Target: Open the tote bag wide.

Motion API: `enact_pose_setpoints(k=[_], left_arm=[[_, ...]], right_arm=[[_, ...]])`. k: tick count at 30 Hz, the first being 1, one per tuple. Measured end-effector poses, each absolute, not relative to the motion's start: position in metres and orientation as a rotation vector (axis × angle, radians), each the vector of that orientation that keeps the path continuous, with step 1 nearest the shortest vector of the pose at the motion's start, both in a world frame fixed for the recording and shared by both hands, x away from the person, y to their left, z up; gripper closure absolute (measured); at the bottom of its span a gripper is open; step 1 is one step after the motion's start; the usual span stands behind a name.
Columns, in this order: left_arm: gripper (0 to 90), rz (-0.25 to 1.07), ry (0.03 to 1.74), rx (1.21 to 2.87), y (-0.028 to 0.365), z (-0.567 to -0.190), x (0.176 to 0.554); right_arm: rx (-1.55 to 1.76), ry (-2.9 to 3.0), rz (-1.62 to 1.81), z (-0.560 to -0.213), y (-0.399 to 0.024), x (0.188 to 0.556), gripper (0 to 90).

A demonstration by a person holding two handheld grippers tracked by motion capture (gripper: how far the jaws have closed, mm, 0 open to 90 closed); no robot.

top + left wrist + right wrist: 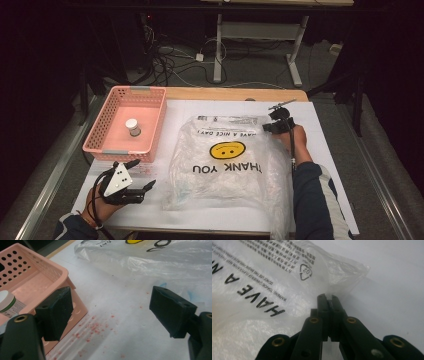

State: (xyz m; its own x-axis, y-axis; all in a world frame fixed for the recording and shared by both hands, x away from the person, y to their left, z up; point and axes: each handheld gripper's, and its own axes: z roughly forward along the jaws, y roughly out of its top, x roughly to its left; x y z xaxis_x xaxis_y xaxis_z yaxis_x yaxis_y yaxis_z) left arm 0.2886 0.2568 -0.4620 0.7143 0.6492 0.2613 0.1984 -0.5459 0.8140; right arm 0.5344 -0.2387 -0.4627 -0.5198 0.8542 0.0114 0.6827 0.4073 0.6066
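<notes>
Right gripper (329, 298) is clamped on the far edge of the bag (225, 160), which lies flat mid-table. Lift slowly, keeping the film pinched. Left gripper (110, 312) waits wide beside the basket (150, 105).

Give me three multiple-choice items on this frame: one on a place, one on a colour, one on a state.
1. Where is the small white-capped bottle?
A. inside the basket
B. on the plastic bag
C. between the left gripper's jaws

2. What colour is the basket?
A. blue
B. pink
C. green

3. How is the right gripper?
A. wide open above the bag
B. shut on the basket rim
C. shut on the bag's edge

Answers:
1. A, the bottle stands upright on the basket floor.
2. B, its perforated walls are pink.
3. C, the right gripper view shows thin plastic pinched between closed jaws, while the left gripper is open over the table.
</notes>
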Motion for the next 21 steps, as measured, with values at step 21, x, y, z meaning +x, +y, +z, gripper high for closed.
enact_pose_setpoints(k=[21], left_arm=[[19.0,0.671,0.611,2.046,0.261,-0.457,0.288]], right_arm=[[1.769,1.841,0.96,-0.465,-0.278,0.539,89.9]])
